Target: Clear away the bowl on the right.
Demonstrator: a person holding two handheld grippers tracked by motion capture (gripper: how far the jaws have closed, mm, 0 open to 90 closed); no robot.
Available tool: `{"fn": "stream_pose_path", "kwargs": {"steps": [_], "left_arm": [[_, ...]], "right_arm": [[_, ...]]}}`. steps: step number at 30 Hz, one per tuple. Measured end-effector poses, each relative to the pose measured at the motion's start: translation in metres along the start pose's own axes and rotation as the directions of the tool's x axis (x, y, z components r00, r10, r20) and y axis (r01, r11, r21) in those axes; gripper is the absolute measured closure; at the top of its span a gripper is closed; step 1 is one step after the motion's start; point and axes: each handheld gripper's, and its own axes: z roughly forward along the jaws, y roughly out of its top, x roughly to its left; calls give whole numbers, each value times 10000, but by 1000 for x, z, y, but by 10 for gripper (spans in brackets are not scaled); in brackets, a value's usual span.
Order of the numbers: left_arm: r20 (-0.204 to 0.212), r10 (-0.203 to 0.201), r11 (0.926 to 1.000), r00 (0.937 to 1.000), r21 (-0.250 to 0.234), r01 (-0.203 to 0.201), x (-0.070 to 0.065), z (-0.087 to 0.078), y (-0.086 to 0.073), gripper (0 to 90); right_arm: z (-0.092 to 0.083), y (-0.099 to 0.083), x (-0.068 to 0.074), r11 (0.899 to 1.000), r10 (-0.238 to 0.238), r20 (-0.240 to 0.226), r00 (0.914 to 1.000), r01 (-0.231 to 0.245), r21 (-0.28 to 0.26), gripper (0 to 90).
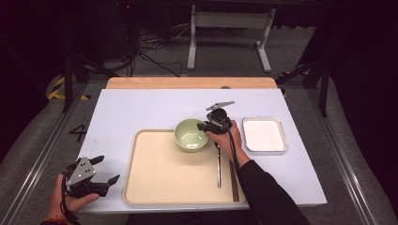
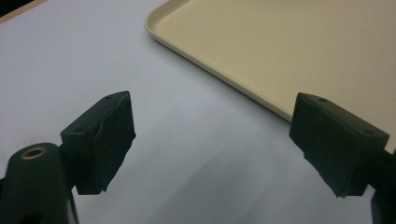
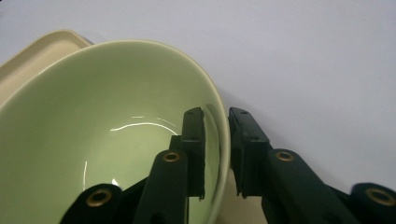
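Observation:
A pale green bowl (image 1: pixel 190 133) (image 3: pixel 93 140) stands empty at the far right corner of the beige tray (image 1: pixel 159 173) (image 3: pixel 28 51). My right gripper (image 1: pixel 205 126) (image 3: pixel 216 114) straddles the bowl's right rim, one jaw inside and one outside. A thin gap shows beside the inner pad, so I read it as open around the rim. My left gripper (image 1: pixel 109 168) (image 2: pixel 212 107) rests at the table's near left corner, open wide with nothing between its jaws. It points at the tray's (image 2: pixel 280 46) near left edge.
A metal spoon (image 1: pixel 218 168) and dark chopsticks (image 1: pixel 233 180) lie on the tray's right side under the right forearm. A white square dish (image 1: pixel 264 135) sits on the white table right of the bowl. A wooden board (image 1: pixel 187 83) lines the far edge.

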Motion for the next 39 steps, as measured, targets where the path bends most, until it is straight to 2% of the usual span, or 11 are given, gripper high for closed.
{"fn": "stream_pose_path", "kwargs": {"steps": [6,8,13,20,26,30,34,37,39], "left_arm": [[14,-26,10000,10000,35,26,1,1,-1,151],[4,-53,10000,10000,30,53,1,1,-1,151],[-7,-88,10000,10000,-3,88,1,1,-1,151],[92,-17,10000,10000,-20,17,3,7,3,152],[7,-162,9999,9999,-5,162,3,2,-1,152],[52,-124,9999,9999,24,123,4,6,1,153],[107,126,9998,9999,148,-128,0,7,2,152],[87,48,10000,10000,68,-49,0,6,3,152],[74,18,10000,10000,68,-18,0,6,2,152]], "right_arm": [[-9,1,-1,9993,-357,216,9991,360,-141,714],[-14,0,1,9977,-623,146,9980,627,-276,703],[-22,-2,2,9945,-949,95,9954,952,-435,709],[-36,-5,0,9911,-1128,182,9935,1138,-691,713],[-54,-7,-4,9833,-1506,373,9879,1536,-973,705],[-67,-10,-6,9737,-1967,592,9787,2020,-1055,684],[-83,-16,-7,9697,-1975,681,9779,2051,-1331,657],[-93,-21,-6,9626,-2235,926,9703,2347,-1356,634],[-99,-24,-6,9612,-2258,922,9698,2372,-1406,623]]}}
